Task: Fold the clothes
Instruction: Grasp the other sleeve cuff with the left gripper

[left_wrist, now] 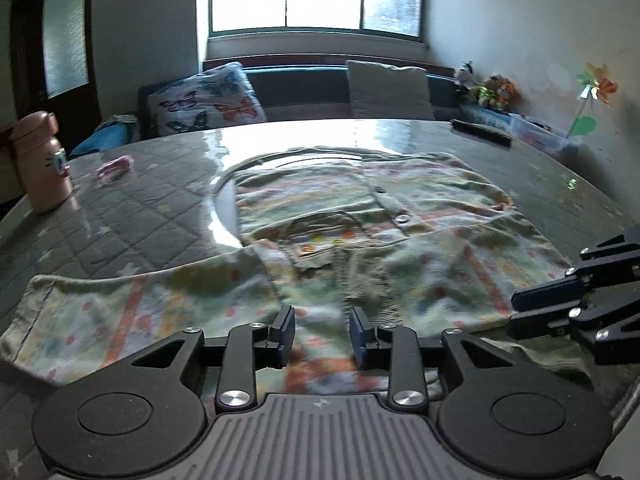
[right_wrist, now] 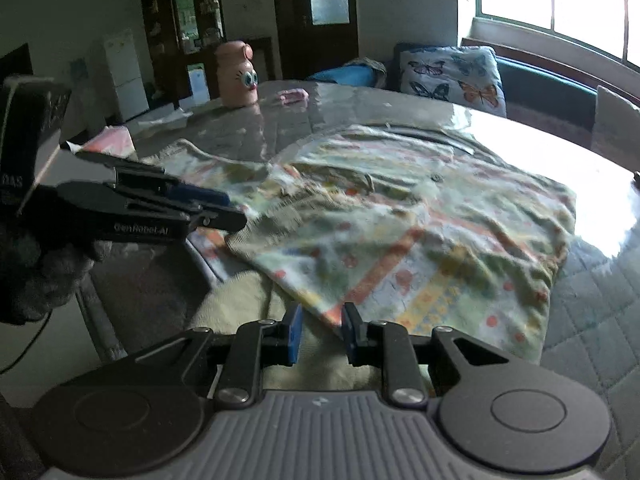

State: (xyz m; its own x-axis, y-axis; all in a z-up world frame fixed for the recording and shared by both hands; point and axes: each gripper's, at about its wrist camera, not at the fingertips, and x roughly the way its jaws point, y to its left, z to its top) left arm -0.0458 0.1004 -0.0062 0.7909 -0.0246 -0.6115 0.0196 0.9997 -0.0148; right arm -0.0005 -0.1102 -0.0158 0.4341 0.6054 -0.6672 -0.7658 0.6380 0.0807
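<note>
Fingers of both grippers are hovering parted and empty over 1 patterned shirt lying spread, unfolded, across the table.

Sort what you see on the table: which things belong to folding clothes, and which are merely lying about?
Belongs to the job:
patterned shirt
left tool
right tool

Lying about:
pink bottle
small pink item
dark flat object

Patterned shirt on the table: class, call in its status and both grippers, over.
Left hand-held gripper open, right hand-held gripper open, both at near hem. Patterned shirt spread flat, unfolded. Pink bottle clear of it.
</note>
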